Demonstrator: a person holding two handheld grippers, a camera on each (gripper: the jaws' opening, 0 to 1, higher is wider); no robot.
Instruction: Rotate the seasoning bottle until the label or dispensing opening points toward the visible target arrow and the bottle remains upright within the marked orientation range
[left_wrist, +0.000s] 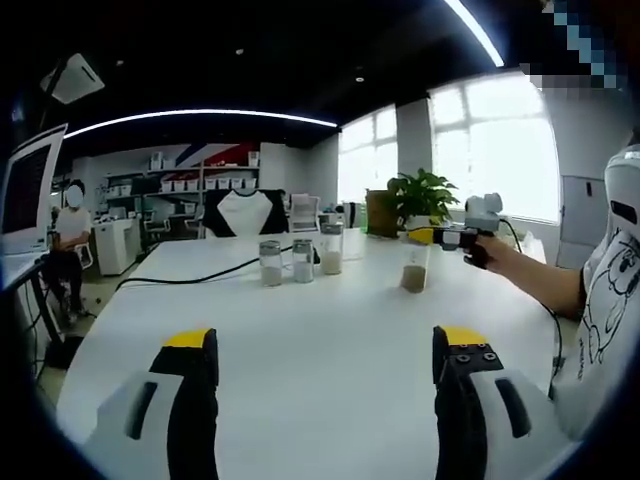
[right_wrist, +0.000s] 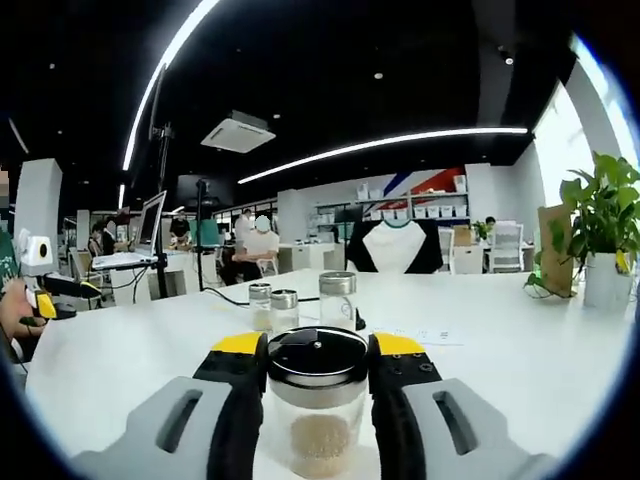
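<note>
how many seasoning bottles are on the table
4. In the left gripper view, three stand grouped mid-table, and one stands apart by the right gripper, which clamps it.

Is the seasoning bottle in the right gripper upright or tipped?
Upright: the seasoning bottle stands on the table, cap on top, between the right gripper jaws.

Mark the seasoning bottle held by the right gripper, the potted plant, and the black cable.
seasoning bottle (right_wrist: 319, 398): right gripper view, glass body.
potted plant (left_wrist: 422, 193): left gripper view, leaves.
black cable (left_wrist: 190, 279): left gripper view, mid-run on table.
</note>
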